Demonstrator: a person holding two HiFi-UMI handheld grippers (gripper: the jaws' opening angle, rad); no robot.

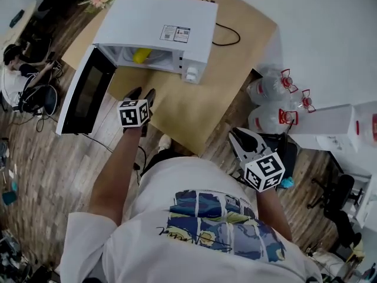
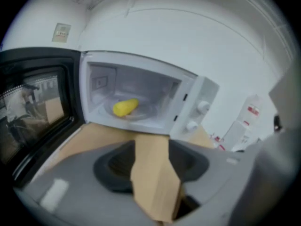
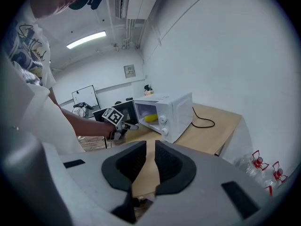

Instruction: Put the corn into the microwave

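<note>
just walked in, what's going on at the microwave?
A person works with two handheld grippers at a microwave on a wooden table. The corn lies inside, and the door stands open. The left gripper is in front of the opening, jaws apart and empty. The right gripper is held back beside the table, jaws slightly apart, empty too.

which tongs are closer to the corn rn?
Left. The left tongs sit just outside the open microwave, facing the corn inside; the right tongs are back by the person's torso.
</note>
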